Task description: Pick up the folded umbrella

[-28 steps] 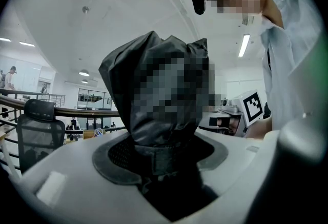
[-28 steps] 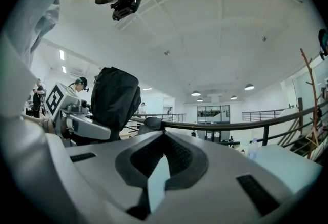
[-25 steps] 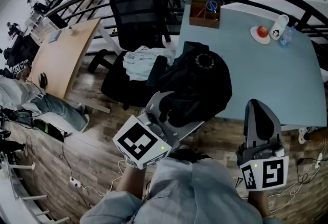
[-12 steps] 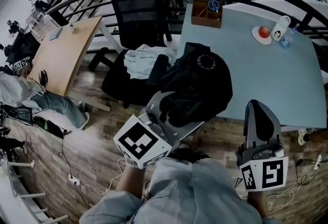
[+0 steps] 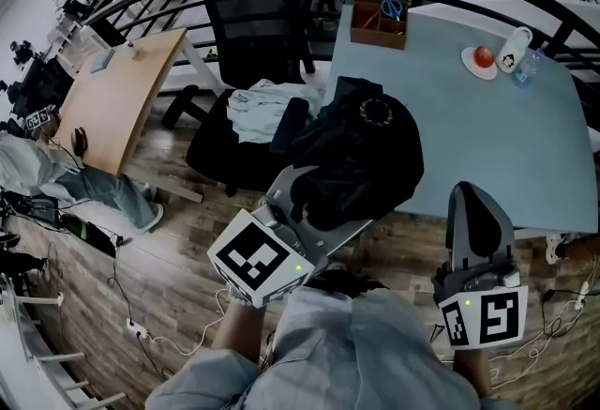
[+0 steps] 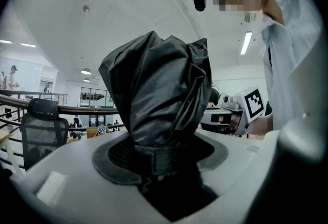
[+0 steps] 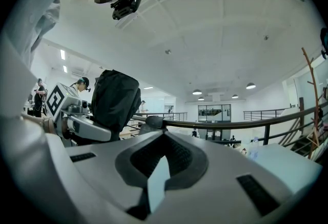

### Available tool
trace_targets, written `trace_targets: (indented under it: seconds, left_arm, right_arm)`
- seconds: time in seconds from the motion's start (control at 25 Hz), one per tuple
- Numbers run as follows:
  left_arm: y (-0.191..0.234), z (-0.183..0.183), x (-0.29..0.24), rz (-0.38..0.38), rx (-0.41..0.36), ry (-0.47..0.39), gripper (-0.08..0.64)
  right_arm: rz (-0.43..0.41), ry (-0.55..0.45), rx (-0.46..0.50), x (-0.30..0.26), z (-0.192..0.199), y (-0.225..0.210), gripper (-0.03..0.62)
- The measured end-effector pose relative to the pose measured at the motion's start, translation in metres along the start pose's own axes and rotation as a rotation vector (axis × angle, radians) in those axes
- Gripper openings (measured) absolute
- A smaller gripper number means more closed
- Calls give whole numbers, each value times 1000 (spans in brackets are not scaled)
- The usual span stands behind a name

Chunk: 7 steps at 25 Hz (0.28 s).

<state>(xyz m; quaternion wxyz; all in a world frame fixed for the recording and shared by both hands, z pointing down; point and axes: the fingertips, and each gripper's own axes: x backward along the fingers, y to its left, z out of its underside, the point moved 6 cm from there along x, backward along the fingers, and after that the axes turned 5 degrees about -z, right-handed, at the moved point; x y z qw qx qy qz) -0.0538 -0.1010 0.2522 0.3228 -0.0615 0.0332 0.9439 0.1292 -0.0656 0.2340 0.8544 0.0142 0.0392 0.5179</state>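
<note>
The folded umbrella (image 5: 361, 155) is a bundle of crumpled black fabric with a round cap at its far end. My left gripper (image 5: 309, 202) is shut on its lower part and holds it up over the table's near edge. In the left gripper view the umbrella (image 6: 159, 95) rises from between the jaws, its strap band pinched low down. The right gripper view shows the umbrella (image 7: 115, 97) at the left, clamped in the left gripper (image 7: 77, 118). My right gripper (image 5: 478, 202) hangs to the right, near the table's front edge, its jaws together and holding nothing.
A pale blue table (image 5: 487, 136) carries a wooden box (image 5: 378, 23), a plate with an apple (image 5: 480, 59) and a mug (image 5: 511, 50). A black office chair (image 5: 258, 23) with clothes (image 5: 258, 113) on its seat stands at the left, with a wooden desk (image 5: 112, 98) beyond it. A dark railing curves behind.
</note>
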Motion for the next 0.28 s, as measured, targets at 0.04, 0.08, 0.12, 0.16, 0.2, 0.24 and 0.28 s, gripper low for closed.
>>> trace_targets:
  seconds: [0.04, 0.08, 0.12, 0.16, 0.2, 0.24, 0.28]
  left_arm:
    - [0, 0, 0, 0, -1, 2, 276]
    - [0, 1, 0, -1, -2, 4, 276]
    - [0, 1, -1, -1, -3, 5, 276]
    - [0, 1, -1, -1, -4, 6, 275]
    - [0, 1, -1, -1, -5, 7, 276]
    - [0, 1, -1, -1, -6, 9, 275]
    - [0, 1, -1, -1, -7, 10, 276]
  right_arm:
    - [-1, 1, 0, 0, 0, 0, 0]
    - [-2, 2, 1, 0, 0, 0, 0]
    - [-2, 3, 1, 0, 0, 0, 0]
    - [-3, 4, 2, 0, 0, 0, 0]
    - [-3, 4, 2, 0, 0, 0, 0]
    - [-4, 4, 3, 0, -1, 0, 0]
    - [-4, 4, 3, 0, -1, 1, 0]
